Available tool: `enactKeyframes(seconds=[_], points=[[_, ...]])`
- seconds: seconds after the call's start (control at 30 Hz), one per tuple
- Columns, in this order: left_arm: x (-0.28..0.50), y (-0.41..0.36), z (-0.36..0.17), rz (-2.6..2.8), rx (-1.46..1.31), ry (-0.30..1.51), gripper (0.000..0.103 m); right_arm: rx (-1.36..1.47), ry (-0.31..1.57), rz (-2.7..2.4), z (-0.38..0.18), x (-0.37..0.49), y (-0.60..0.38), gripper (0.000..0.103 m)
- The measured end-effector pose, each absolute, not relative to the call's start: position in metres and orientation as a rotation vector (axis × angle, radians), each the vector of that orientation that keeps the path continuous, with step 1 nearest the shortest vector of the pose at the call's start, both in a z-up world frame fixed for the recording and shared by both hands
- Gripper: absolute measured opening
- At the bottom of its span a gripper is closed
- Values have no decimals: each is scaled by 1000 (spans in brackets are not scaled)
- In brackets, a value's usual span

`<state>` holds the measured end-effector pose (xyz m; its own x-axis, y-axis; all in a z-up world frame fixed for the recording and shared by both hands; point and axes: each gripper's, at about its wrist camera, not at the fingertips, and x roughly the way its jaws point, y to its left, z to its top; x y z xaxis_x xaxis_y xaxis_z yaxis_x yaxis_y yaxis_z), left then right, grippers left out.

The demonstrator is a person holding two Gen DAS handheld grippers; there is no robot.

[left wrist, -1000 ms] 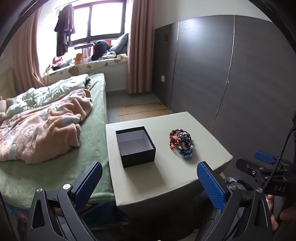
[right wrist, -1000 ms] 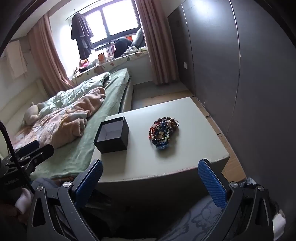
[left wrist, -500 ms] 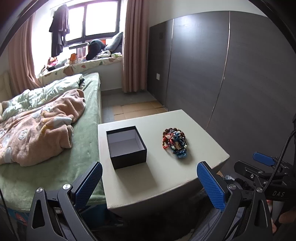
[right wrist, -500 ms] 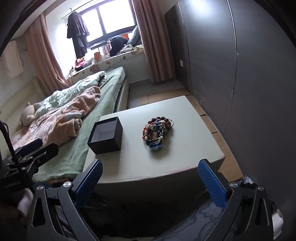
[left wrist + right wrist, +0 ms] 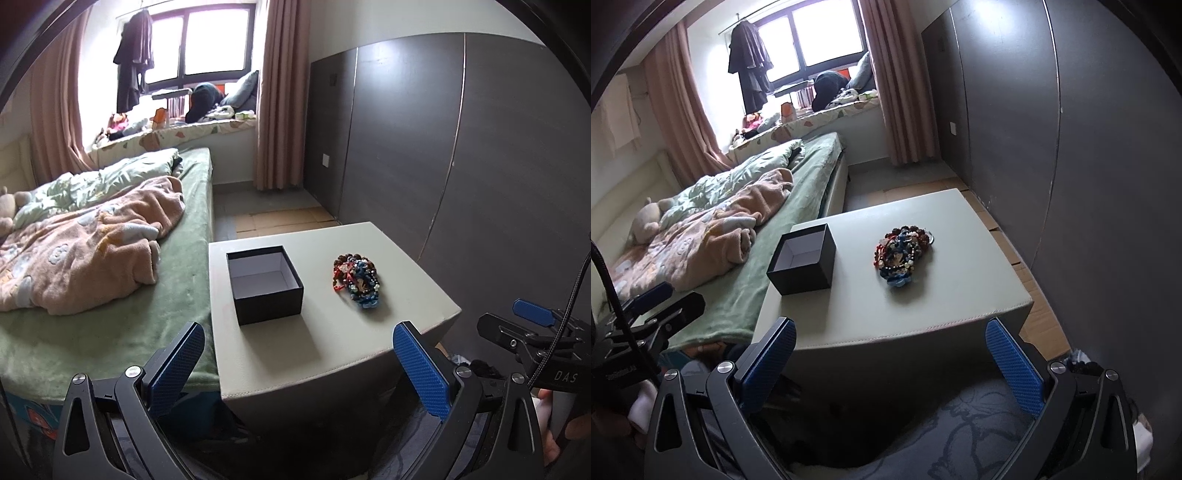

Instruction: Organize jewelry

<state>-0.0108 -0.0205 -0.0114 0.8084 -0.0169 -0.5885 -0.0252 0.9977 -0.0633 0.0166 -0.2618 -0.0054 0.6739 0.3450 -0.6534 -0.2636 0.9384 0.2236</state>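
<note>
The bed [image 5: 110, 302] fills the left of the frame; the counter [image 5: 332, 339] sits centre. On it, centre-left, stands the open black box [image 5: 264, 284]; the bead jewelry heap [image 5: 356, 282] lies apart, to its right. Your left hand-held gripper [image 5: 297, 373] and right hand-held gripper [image 5: 890, 369] gape empty at bottom.

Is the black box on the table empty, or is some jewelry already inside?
Empty. The black box has no lid and shows only its pale bare floor; the beaded jewelry pile lies beside it on the table.
</note>
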Motion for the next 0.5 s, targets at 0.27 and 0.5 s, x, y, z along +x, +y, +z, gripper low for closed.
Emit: enactKeyframes(seconds=[0.27,0.5], points=[[-19,-8,-5,4,-89,613,102,114,751,343,2,19,-255,103],[-22,0,-3,5,-93,622,102,106,758,331,4,22,-250,103]])
